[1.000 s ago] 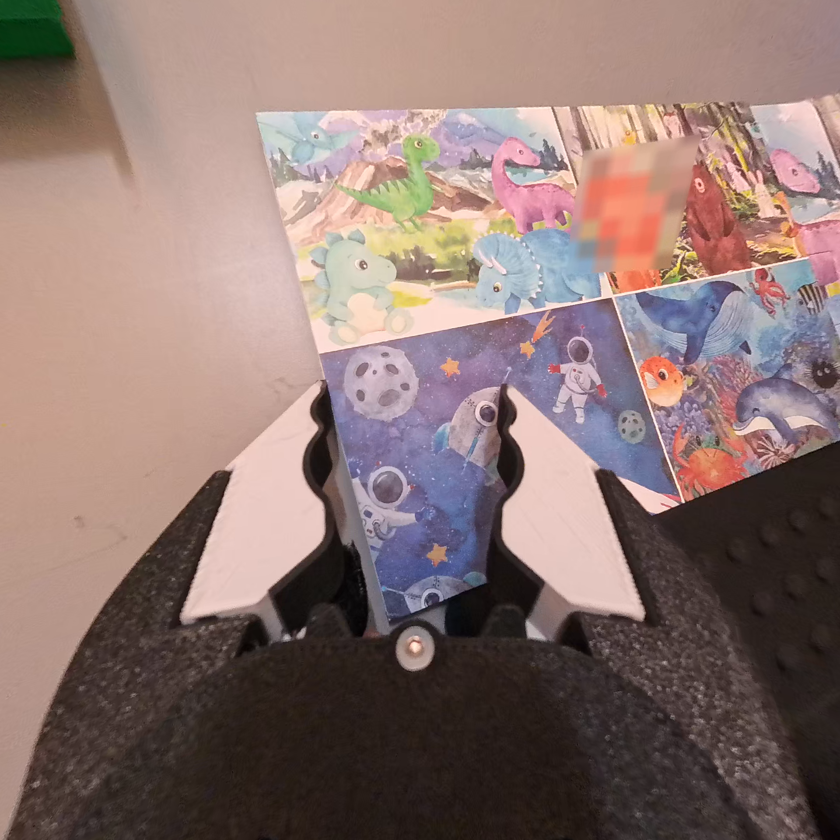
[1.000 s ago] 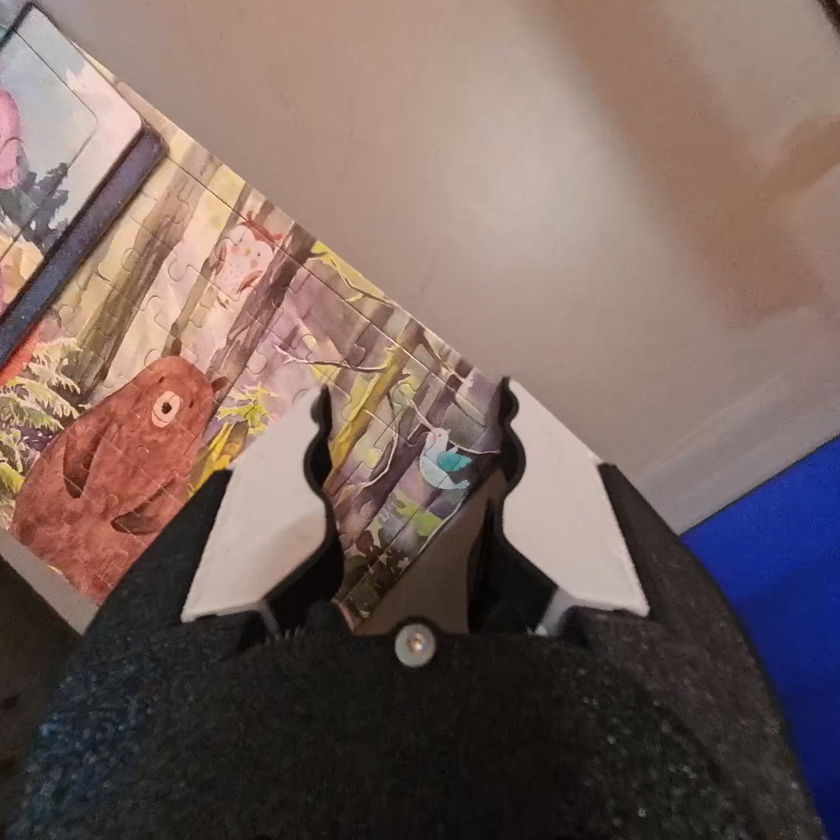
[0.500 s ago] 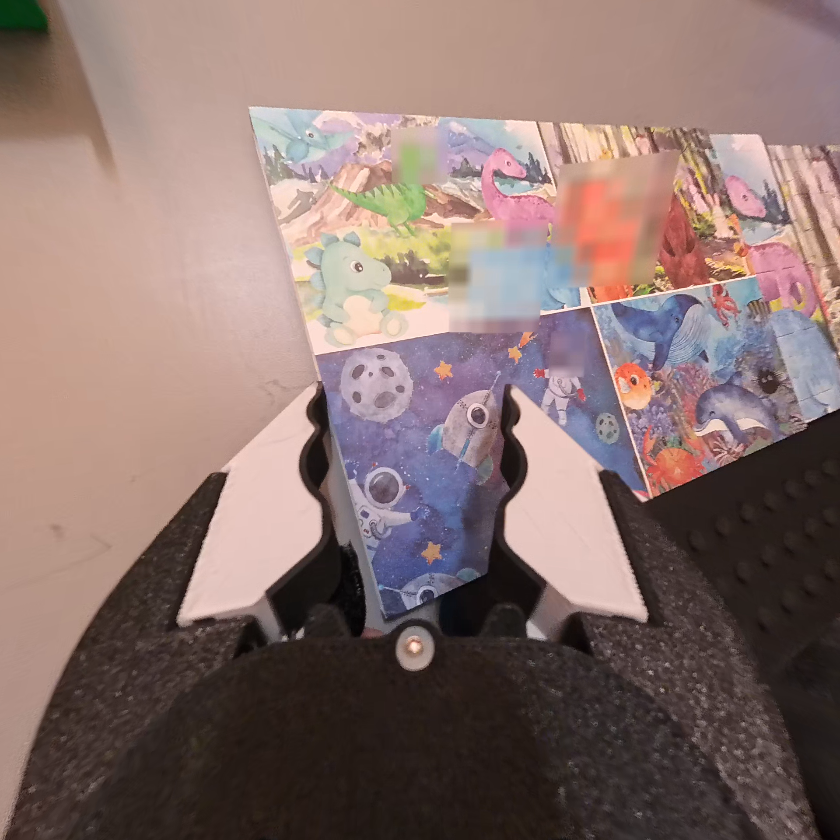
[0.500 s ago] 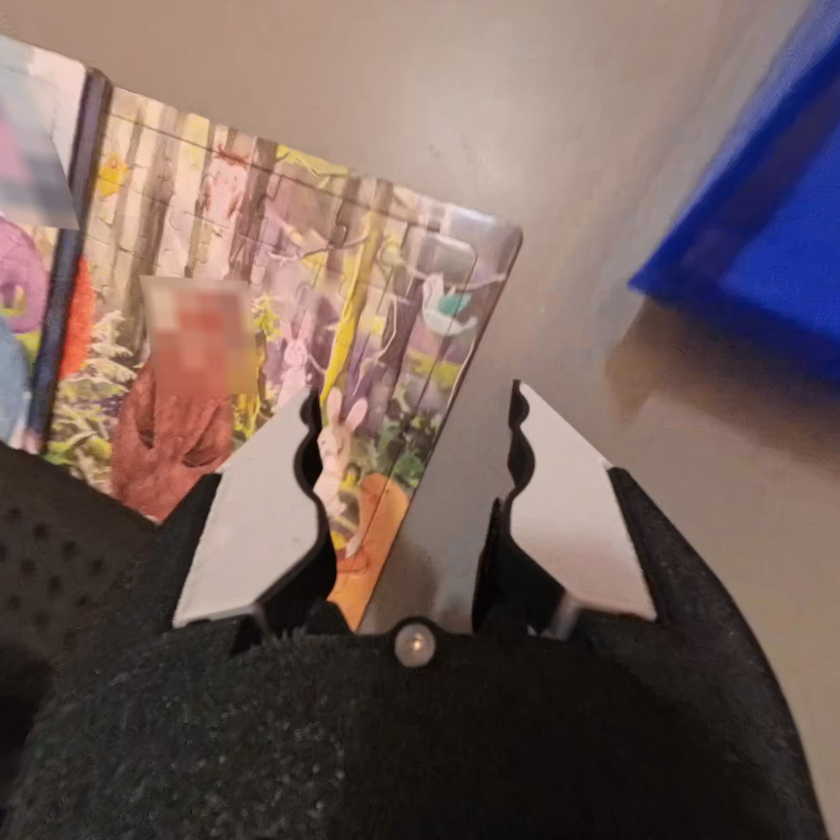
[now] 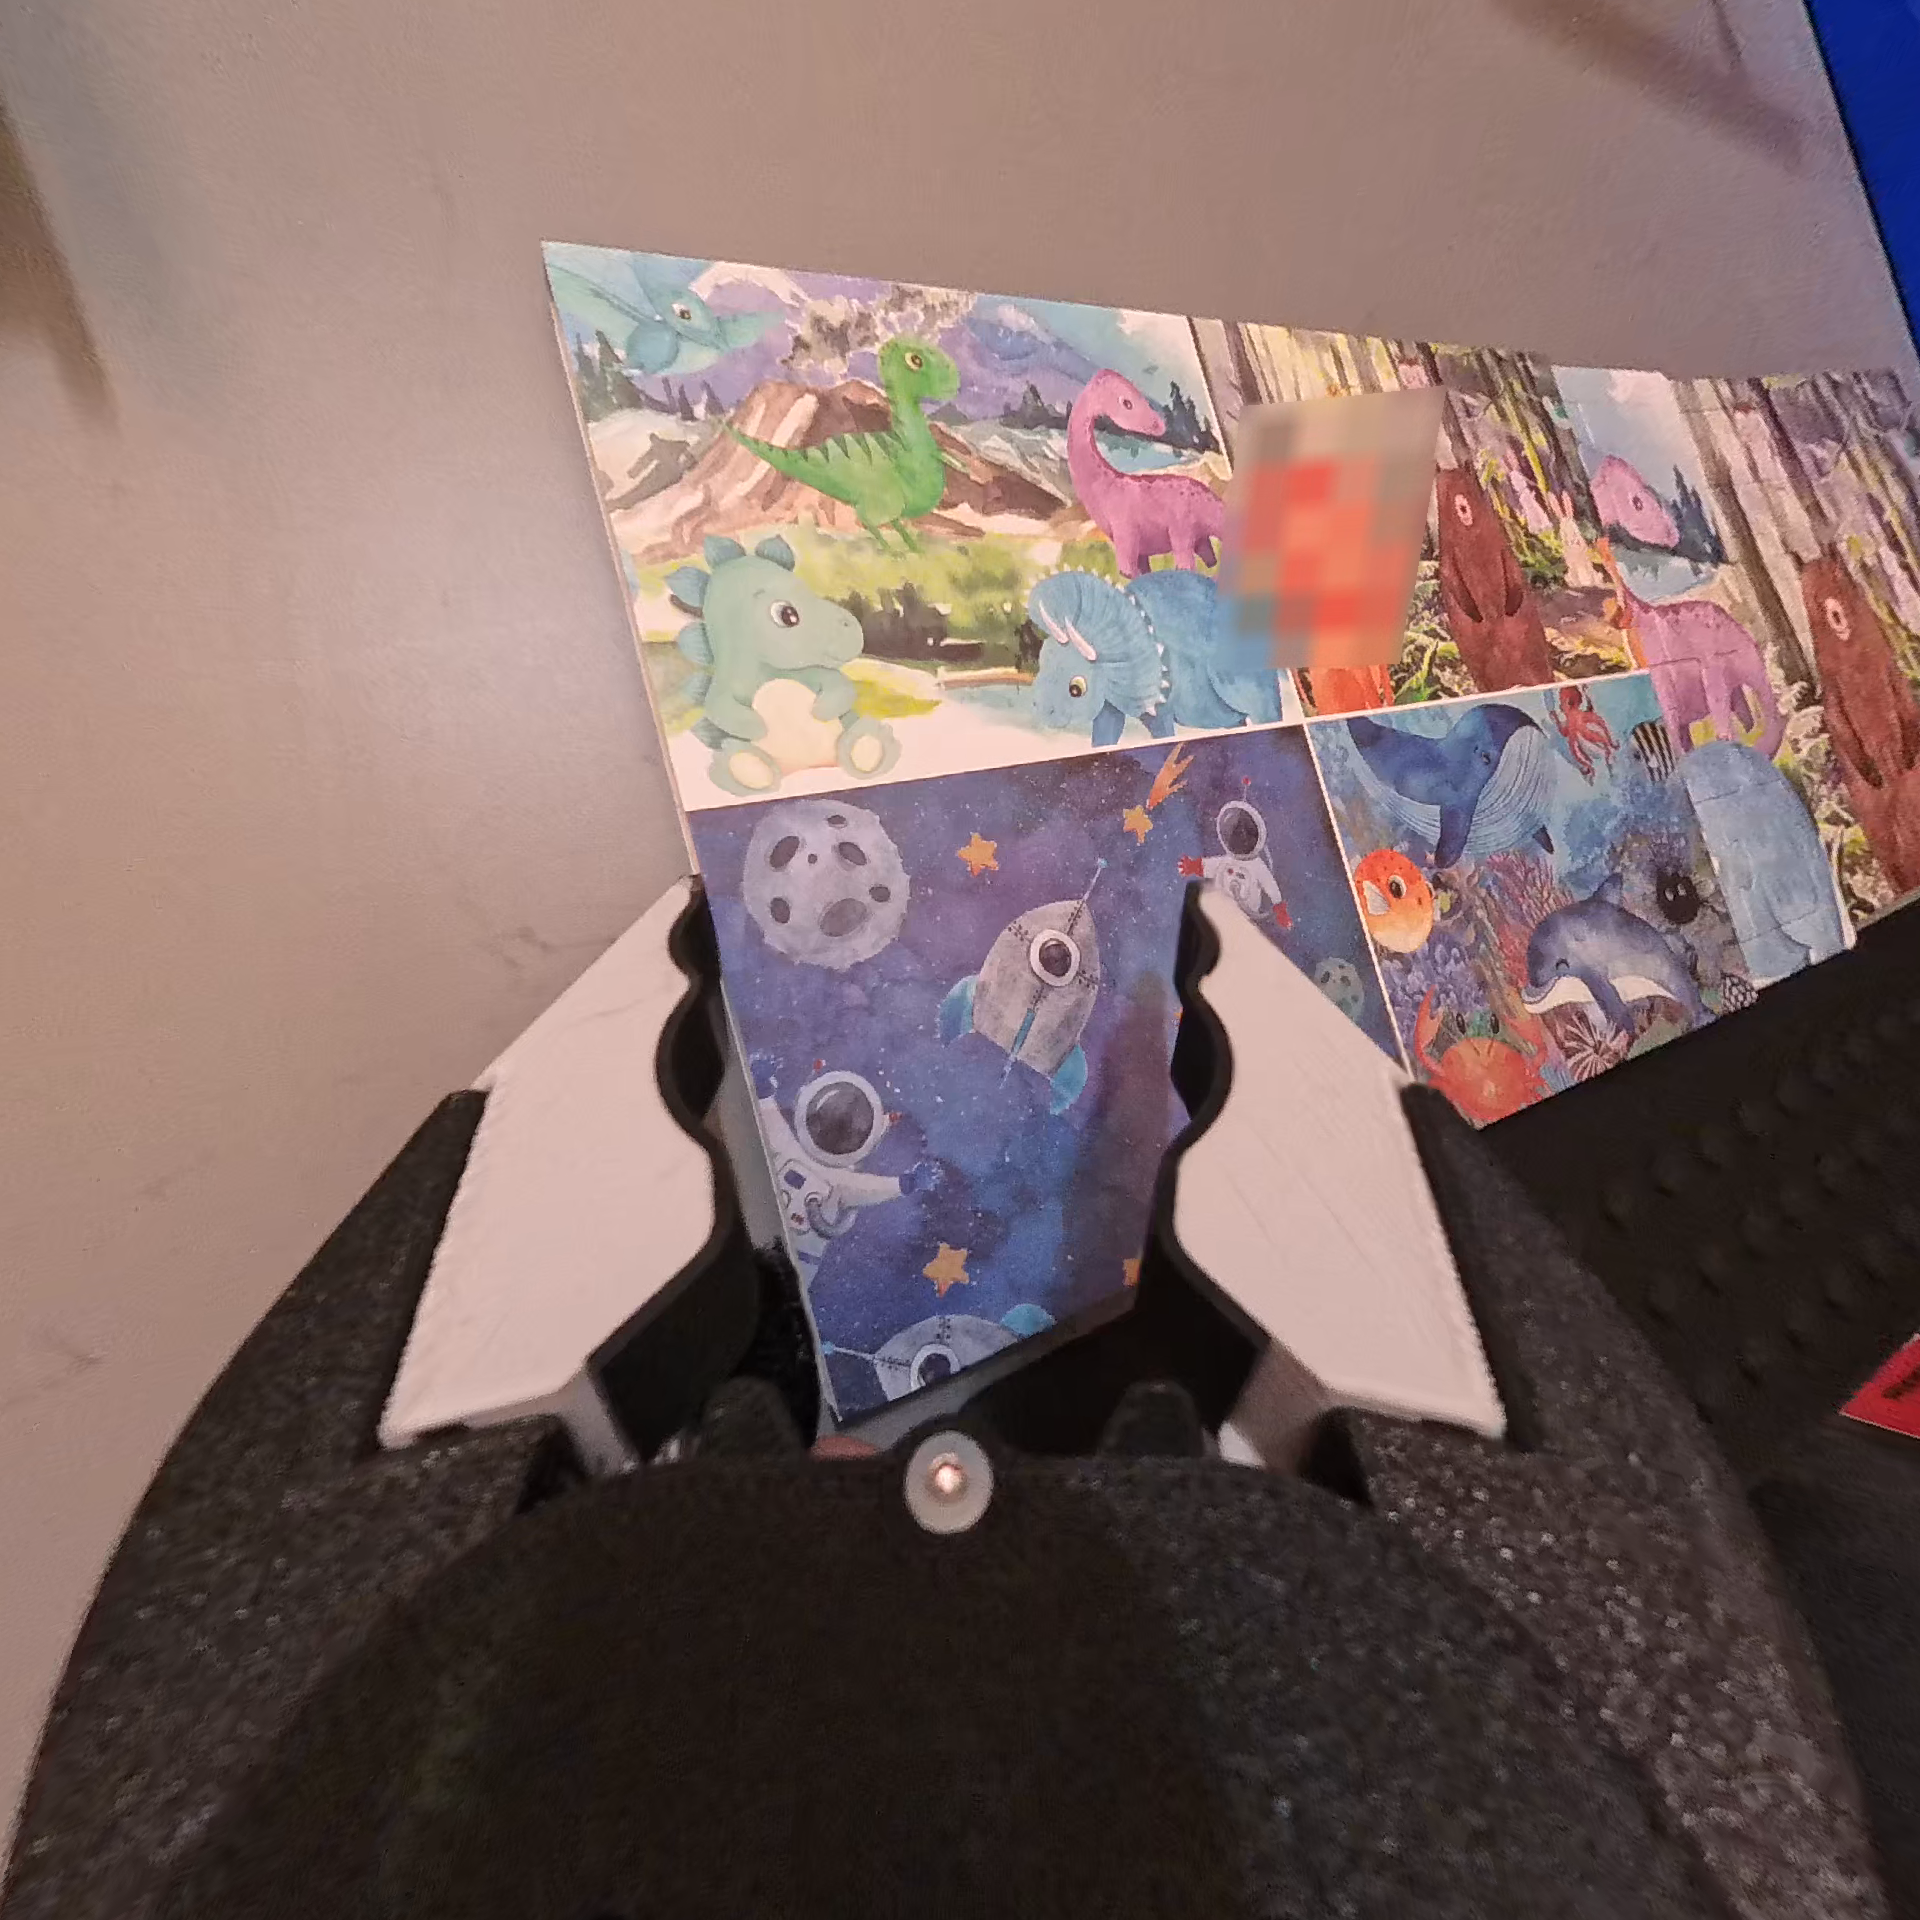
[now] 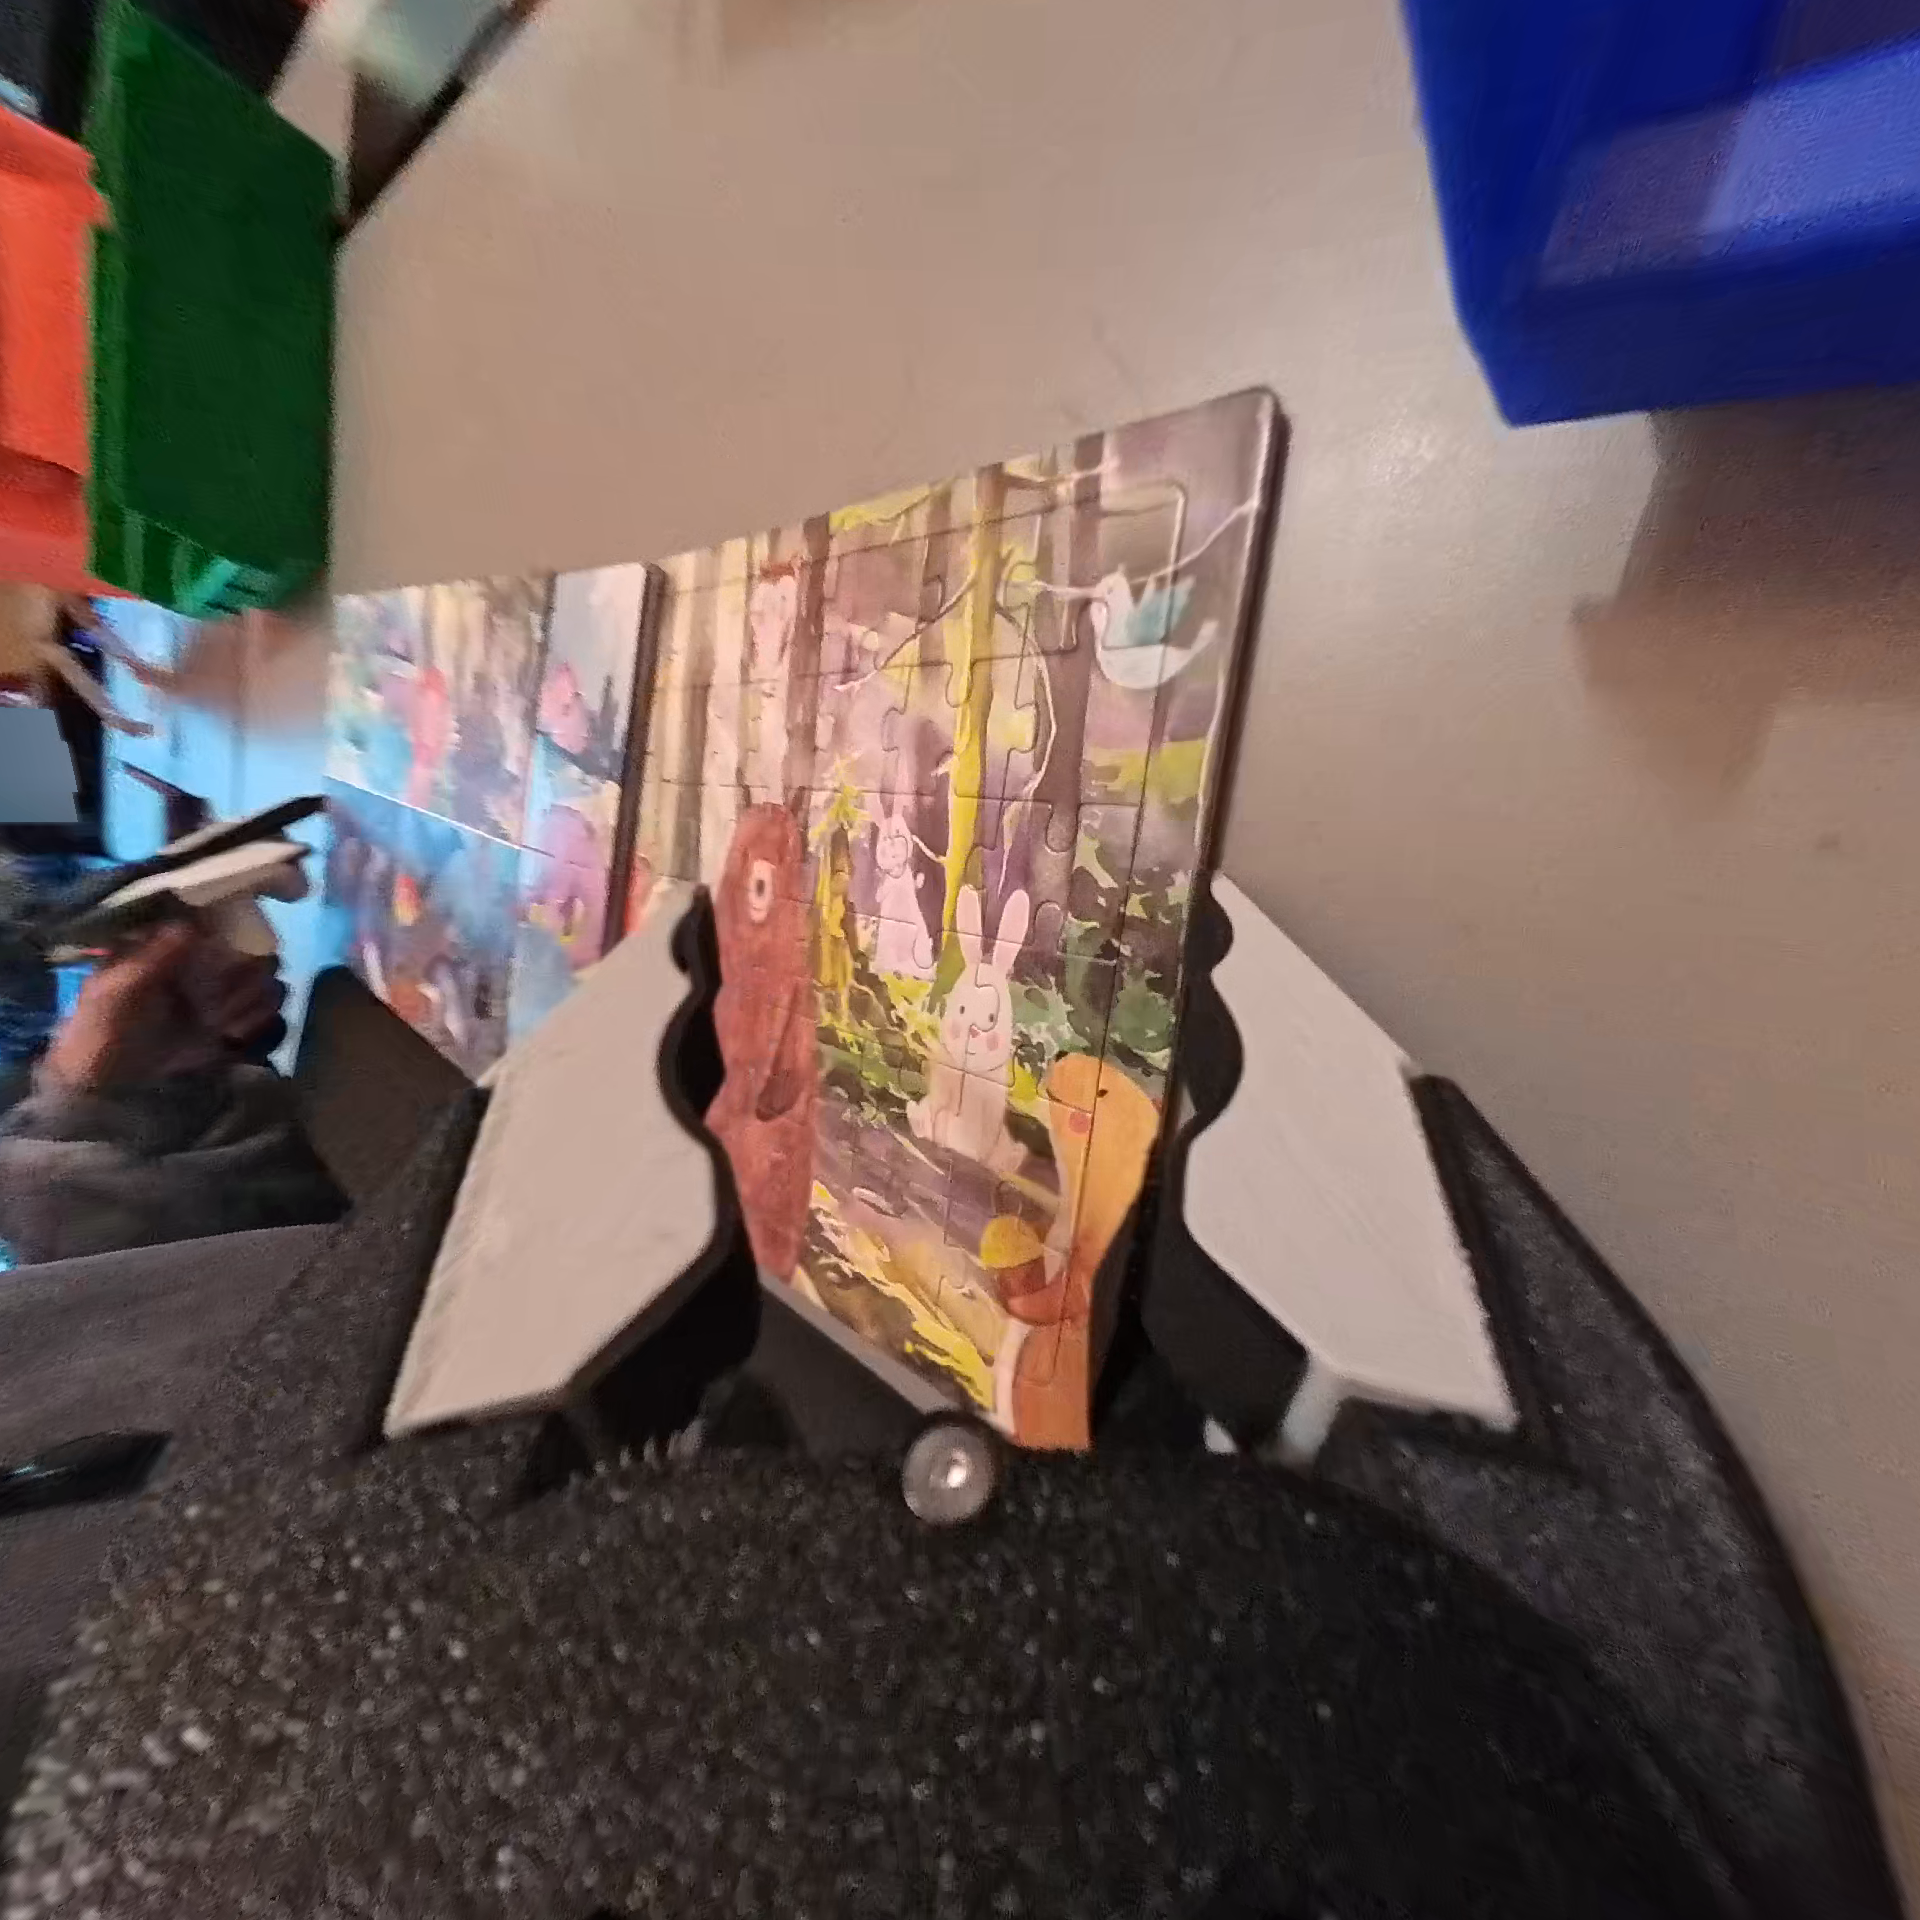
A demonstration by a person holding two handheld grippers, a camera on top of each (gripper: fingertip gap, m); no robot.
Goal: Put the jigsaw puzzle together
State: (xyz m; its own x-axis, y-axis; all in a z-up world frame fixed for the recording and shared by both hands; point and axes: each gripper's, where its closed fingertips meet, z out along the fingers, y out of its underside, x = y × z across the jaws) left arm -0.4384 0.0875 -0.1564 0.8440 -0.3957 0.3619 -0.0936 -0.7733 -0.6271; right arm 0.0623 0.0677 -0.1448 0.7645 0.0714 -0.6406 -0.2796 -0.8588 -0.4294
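A printed picture sheet [image 5: 935,520] with dinosaur, forest, space and sea scenes lies on the grey table [image 5: 312,623]. My left gripper [image 5: 940,894] is open over the sheet's space corner, and the sheet's edge runs between the fingers. A put-together forest puzzle [image 6: 987,831] with a bear, rabbits and a bird lies to the right; it also shows in the left wrist view [image 5: 1839,582]. My right gripper [image 6: 954,894] is open over its near part. A dark-framed dinosaur puzzle board [image 6: 582,790] lies between the sheet and the forest puzzle.
A blue bin [image 6: 1683,187] stands at the back right. A green bin [image 6: 208,312] and an orange one [image 6: 42,364] stand at the back left. A black dimpled foam mat [image 5: 1714,1195] lies along the near side. The left gripper [image 6: 208,862] shows blurred at the far left.
My right gripper has swung from the forest puzzle's far corner round to its near side, so the view now faces the bins. My left gripper has barely moved over the sheet.
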